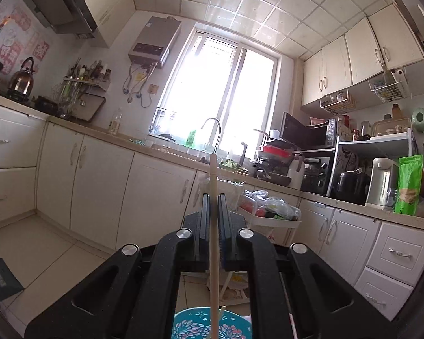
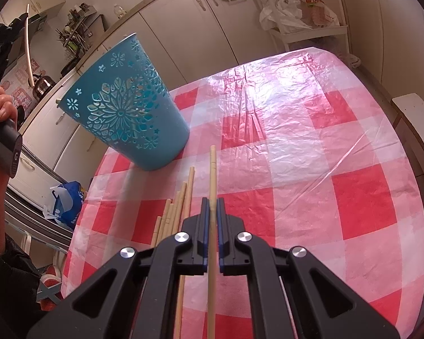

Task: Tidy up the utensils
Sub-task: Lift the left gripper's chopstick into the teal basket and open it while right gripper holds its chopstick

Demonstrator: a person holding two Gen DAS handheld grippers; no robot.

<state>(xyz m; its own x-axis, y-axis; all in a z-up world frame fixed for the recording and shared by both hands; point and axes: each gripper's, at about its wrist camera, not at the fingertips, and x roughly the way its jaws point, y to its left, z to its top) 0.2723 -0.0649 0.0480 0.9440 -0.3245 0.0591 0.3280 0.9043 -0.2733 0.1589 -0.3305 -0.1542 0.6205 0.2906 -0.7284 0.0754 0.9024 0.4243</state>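
Left tongs (image 1: 213, 197) clamping chopstick (image 1: 213, 226), right tongs (image 2: 212, 202) clamping another chopstick (image 2: 212, 175)

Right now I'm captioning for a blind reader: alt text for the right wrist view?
The right gripper clamps one chopstick above a red-checked tablecloth. Loose chopsticks lie left, before a teal cutout holder.

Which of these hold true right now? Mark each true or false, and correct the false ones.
1. The right gripper is shut on a chopstick. True.
2. The teal basket lies tipped on its side. False: it stands upright on the checked tablecloth.
3. The left gripper is empty. False: its fingers clamp a chopstick.
4. Loose chopsticks lie on the cloth beside the right gripper. True.
5. The tablecloth is blue and white. False: red and white.
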